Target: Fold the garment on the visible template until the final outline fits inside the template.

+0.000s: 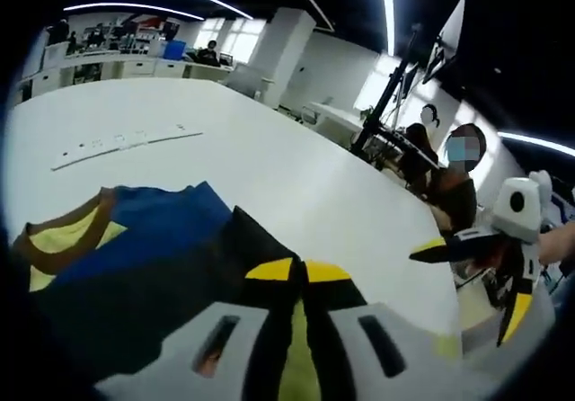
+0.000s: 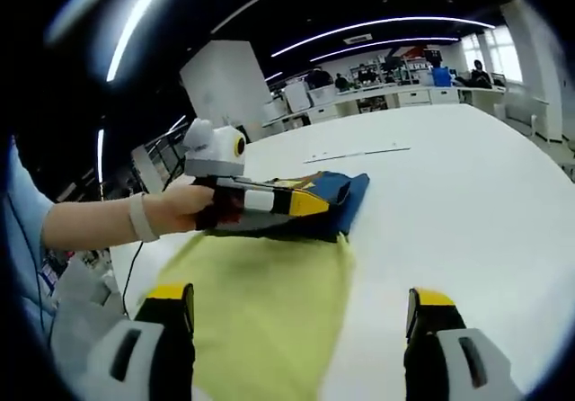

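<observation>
In the left gripper view, the left gripper [image 1: 301, 280] is pressing its yellow-tipped jaws together on a dark fold of the garment [image 1: 153, 239], with no gap showing between the tips, so it is pinching the cloth. In the right gripper view that same gripper is coming in from the left, held in the person's hand [image 2: 180, 208] with the forearm reaching level across the table and a pale band at the wrist; its jaws are pointing rightward, closed over the near edge of the folded garment [image 2: 323, 194]. The right gripper [image 2: 301, 316] is hovering low with its jaws standing wide apart and nothing between them, one tip over the yellow-green template [image 2: 269, 302] and the other over the bare white table [image 2: 467, 203]. In the left gripper view the right gripper [image 1: 490, 275] is sitting off to the right at the table's edge, jaws spread. The garment, blue and black with a yellow panel and brown collar trim, is lying bunched at the far end of the template, its long axis running roughly across the right gripper view. Farther off, a thin white strip [image 2: 359, 155] is lying on the table, and beyond it desks, seated people and ceiling light strips are showing.
</observation>
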`<action>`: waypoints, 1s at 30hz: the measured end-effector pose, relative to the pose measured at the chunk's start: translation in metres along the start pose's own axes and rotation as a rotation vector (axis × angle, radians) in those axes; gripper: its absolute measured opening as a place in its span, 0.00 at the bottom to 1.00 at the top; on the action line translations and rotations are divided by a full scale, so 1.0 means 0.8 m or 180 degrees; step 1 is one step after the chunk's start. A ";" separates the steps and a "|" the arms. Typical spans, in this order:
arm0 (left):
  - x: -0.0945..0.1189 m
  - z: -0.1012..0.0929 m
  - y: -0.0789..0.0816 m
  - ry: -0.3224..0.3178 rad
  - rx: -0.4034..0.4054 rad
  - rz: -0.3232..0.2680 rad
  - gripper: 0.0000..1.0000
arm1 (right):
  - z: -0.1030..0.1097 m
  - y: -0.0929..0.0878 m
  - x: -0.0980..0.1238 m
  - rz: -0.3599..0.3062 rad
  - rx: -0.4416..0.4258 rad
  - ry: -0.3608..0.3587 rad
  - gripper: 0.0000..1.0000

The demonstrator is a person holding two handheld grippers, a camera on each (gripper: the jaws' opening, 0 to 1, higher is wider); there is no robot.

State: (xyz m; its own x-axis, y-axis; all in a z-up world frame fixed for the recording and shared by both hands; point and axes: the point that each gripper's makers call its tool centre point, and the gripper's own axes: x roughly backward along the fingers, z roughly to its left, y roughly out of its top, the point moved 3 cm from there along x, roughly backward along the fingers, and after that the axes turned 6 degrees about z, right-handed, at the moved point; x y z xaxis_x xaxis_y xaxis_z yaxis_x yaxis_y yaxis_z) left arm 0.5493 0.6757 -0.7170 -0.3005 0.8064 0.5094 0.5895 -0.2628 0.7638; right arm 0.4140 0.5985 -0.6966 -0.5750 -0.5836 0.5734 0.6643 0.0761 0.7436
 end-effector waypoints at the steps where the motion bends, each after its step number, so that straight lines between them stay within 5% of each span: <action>1: 0.000 0.000 0.000 -0.0012 0.0046 0.0005 0.00 | 0.000 -0.001 0.000 0.0006 0.0003 0.0000 1.00; 4: -0.001 -0.007 0.000 -0.0117 0.0061 -0.0011 0.04 | 0.001 -0.004 -0.001 0.0023 -0.0004 0.0002 1.00; 11: 0.007 -0.008 0.005 0.0004 -0.0079 -0.0123 0.38 | 0.001 -0.006 -0.001 0.0041 0.0034 -0.0022 1.00; 18: 0.027 -0.009 0.012 0.0178 -0.0287 -0.0172 0.91 | 0.005 -0.010 -0.005 0.0046 0.0046 0.0012 1.00; 22: 0.042 -0.007 0.012 0.0210 -0.0347 -0.0202 0.99 | 0.010 -0.011 -0.008 0.0079 0.0096 0.0042 1.00; 30: 0.082 0.008 0.005 0.0357 -0.0282 -0.0243 0.99 | 0.020 -0.004 -0.012 0.0121 0.0232 0.0095 1.00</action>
State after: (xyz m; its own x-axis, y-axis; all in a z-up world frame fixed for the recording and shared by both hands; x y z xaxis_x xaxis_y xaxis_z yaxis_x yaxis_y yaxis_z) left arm 0.5369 0.7312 -0.6827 -0.4265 0.7629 0.4858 0.4948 -0.2528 0.8314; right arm 0.4098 0.6170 -0.6987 -0.5348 -0.6029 0.5920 0.6483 0.1566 0.7451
